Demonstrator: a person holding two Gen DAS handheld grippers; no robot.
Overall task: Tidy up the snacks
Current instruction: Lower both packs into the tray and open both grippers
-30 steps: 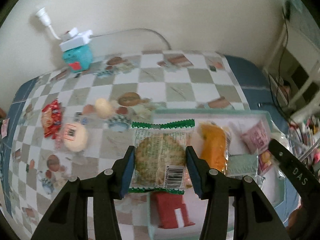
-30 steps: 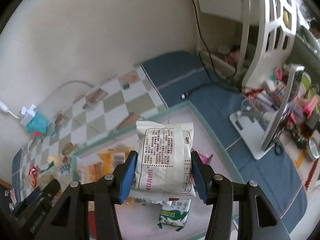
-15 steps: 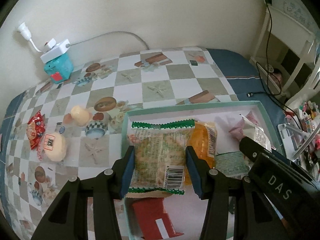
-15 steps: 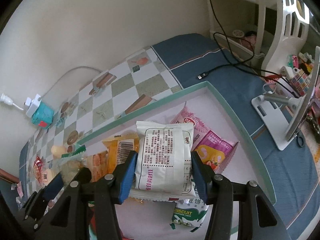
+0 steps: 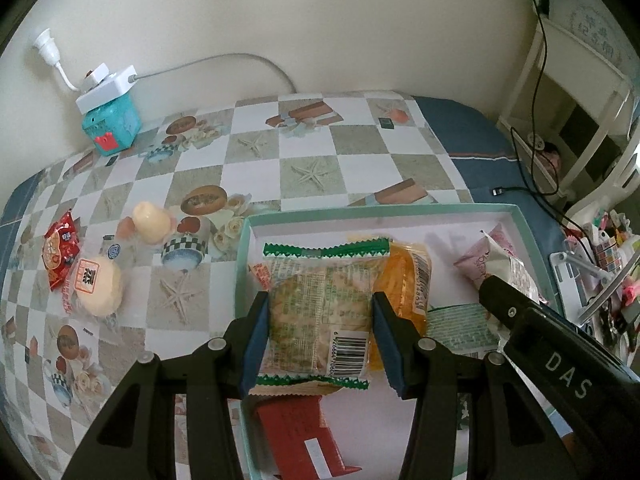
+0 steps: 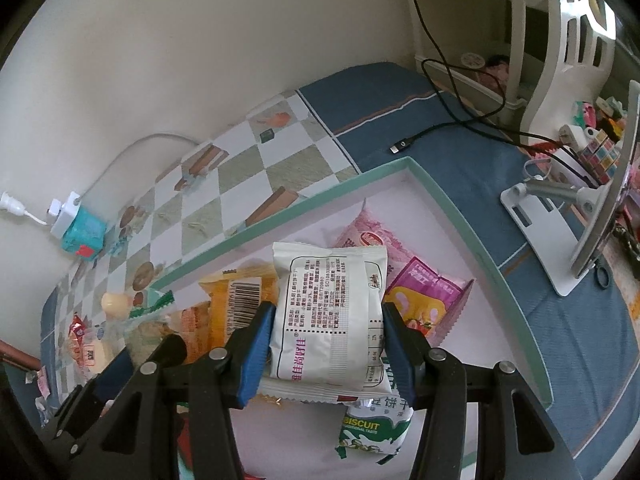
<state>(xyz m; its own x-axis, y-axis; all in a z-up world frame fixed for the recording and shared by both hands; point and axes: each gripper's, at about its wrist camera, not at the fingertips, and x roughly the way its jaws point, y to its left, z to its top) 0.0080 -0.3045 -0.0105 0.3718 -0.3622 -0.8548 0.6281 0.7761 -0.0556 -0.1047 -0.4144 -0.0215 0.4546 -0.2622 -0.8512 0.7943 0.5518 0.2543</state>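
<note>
Snacks crowding tray (image 5: 524, 220) under left tool (image 5: 318, 330) clamping cracker packet (image 5: 320, 312), right tool (image 6: 328, 350) clamping white packet (image 6: 332, 316).

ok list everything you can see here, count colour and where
tray: 1, teal rim, on table
cracker pack: 1, clear with green ends, in left tongs over tray
white pack: 1, white, in right tongs over tray
orange pack: 1, in tray
pink packs: 2, tray's far right
red pack: 1, tray's near end
biscuit pack: 1, green-white, below white pack
loose snacks: 3, red and cream, on tablecloth at left
teal box: 1, by wall
left tongs: black, blue pads
right tongs: same
</note>
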